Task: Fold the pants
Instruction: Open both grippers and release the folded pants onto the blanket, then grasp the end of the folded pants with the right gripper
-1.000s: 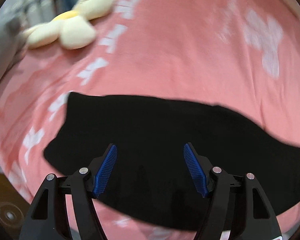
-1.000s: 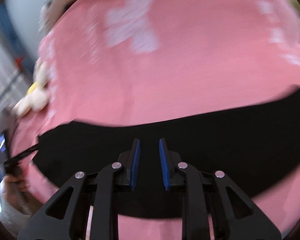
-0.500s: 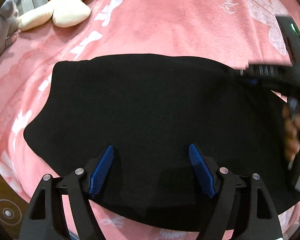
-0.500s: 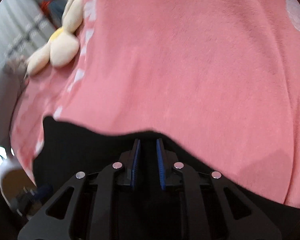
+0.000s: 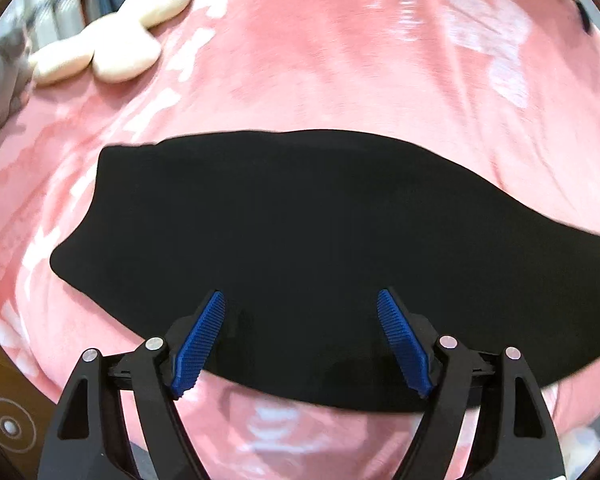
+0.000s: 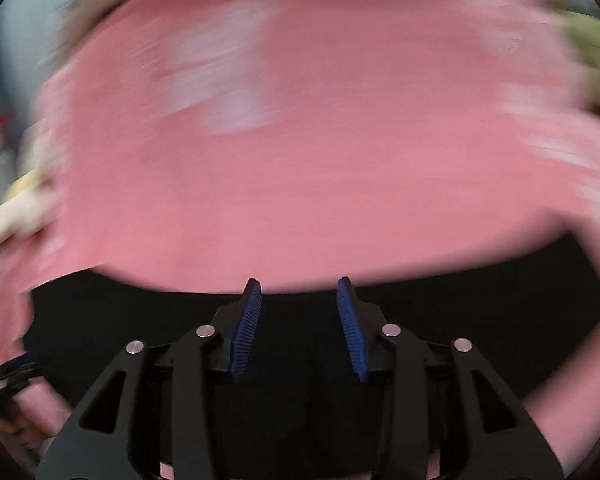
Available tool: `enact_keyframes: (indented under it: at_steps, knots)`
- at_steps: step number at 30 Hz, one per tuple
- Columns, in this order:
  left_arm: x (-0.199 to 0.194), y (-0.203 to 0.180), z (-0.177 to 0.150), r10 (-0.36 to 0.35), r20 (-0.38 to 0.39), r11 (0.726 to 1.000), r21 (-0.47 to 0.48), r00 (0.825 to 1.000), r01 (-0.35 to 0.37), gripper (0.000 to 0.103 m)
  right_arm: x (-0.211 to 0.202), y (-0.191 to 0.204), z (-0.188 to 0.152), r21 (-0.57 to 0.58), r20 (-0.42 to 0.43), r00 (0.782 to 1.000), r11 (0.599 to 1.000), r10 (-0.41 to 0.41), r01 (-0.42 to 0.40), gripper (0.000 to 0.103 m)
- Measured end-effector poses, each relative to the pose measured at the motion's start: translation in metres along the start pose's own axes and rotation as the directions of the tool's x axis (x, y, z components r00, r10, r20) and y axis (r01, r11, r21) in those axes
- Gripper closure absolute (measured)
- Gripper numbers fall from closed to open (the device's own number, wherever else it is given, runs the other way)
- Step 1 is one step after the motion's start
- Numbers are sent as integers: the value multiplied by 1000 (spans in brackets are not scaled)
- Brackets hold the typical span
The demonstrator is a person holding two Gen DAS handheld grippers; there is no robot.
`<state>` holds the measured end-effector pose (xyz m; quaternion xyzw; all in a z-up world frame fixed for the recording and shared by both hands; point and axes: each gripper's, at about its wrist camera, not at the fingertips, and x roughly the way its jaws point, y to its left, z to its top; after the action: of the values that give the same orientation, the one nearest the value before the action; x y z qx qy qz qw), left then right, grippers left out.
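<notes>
The black pants (image 5: 300, 240) lie flat on a pink blanket (image 5: 340, 60), filling the frame's lower half from 9 to 3 o'clock. The left gripper (image 5: 300, 332) hovers over their near edge, jaws spread wide and opening, nothing between them. The right gripper (image 6: 298, 320), its view blurred, is opening too, gripping nothing. A cream plush toy (image 5: 112, 44) lies at 11 o'clock

pants (image 5: 300, 240) on blanket (image 5: 340, 60), plush toy (image 5: 112, 48) behind-left
</notes>
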<state>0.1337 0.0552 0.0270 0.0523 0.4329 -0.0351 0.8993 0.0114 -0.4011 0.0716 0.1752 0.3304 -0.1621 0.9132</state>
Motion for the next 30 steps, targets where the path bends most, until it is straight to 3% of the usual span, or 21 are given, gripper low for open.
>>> enact_keyframes:
  at_steps: [3,6,11,16,17,18,19,22,23,24,25,30]
  knots:
    - [-11,-25,-10,-6,37,999,39,999,4,21,-48,-110,-16,185,22,993,976,-119,113,63]
    - [-15,-48,-18,-30,23,999,33,999,30,21,-66,-170,-34,303,11,991,945,-133,124,63]
    - [-18,-84,-21,-53,-13,998,38,999,53,21,-31,-181,-48,294,-40,996,952,-79,88,66]
    - [-25,-101,-17,-10,0,996,92,1000,10,18,-7,-184,-36,297,13,1000,955,-9,5,64]
    - [-23,-101,-16,-6,-1,996,92,1000,6,18,-5,-182,-34,299,16,1000,954,1,-6,67]
    - [-23,-102,-16,2,-4,996,91,1000,-2,18,0,-182,-30,287,16,1000,958,1,-6,87]
    - [-21,-103,-17,15,-8,996,87,1000,-14,18,1,-181,-28,277,10,1000,961,4,-7,92]
    - [-20,-102,-18,38,-15,997,72,999,-37,18,-23,-177,-16,237,105,994,971,6,-31,92]
    - [-19,-101,-18,42,-16,997,70,999,-41,18,-21,-178,-17,208,99,995,978,-23,2,92]
    - [-16,-102,-18,55,-22,996,74,998,-54,18,0,-189,-24,214,17,999,976,-51,47,92]
    - [-15,-101,-20,62,-24,996,73,998,-60,18,10,-196,-31,241,-10,1000,970,-23,25,92]
    - [-13,-102,-23,73,-33,995,70,997,-70,18,-23,-202,-32,323,85,996,945,34,-60,85]
